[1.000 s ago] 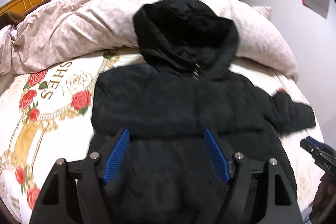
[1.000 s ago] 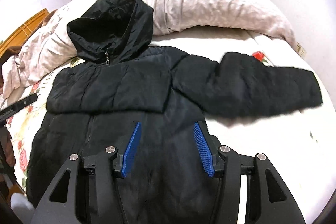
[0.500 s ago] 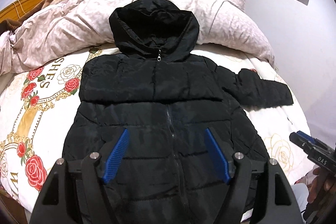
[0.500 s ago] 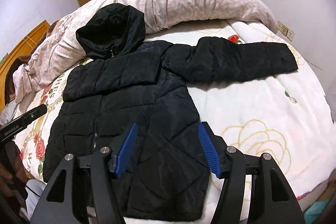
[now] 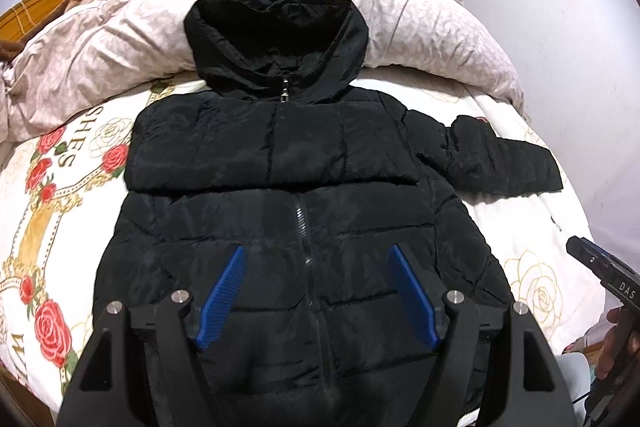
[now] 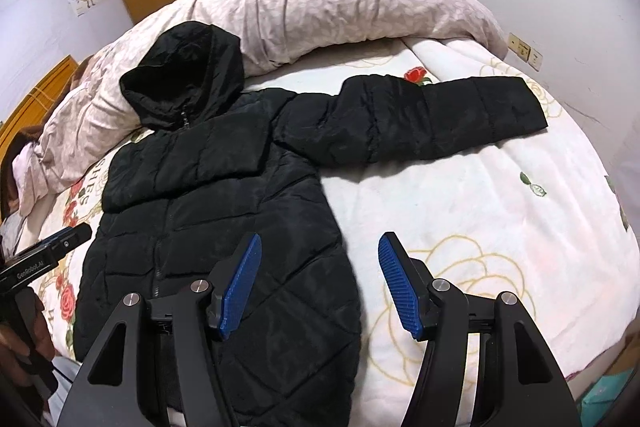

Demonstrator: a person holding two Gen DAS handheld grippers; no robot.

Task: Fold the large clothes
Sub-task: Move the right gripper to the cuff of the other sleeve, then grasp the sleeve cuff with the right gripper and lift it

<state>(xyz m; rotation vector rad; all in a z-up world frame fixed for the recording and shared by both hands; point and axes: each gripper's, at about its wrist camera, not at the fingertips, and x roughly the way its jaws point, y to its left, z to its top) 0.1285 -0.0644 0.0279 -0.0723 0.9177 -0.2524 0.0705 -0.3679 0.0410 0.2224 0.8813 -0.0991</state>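
Both tools hang released above a black hooded puffer jacket (image 5: 288, 195) on the bed (image 6: 460, 211): left tool (image 5: 318, 293) and right tool (image 6: 320, 285) grasp nothing.

Left gripper (image 5: 318, 291), right gripper (image 6: 320, 285): jaws apart, empty, angled down

Quilted jacket (image 5: 288, 163) — faintly shiny cloth — on matt floral bedsheet (image 6: 460, 203).

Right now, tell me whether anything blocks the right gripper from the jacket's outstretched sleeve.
Nothing visible does. The right gripper hovers open and empty over the jacket; between it and the outstretched sleeve lies only bare bedspread.
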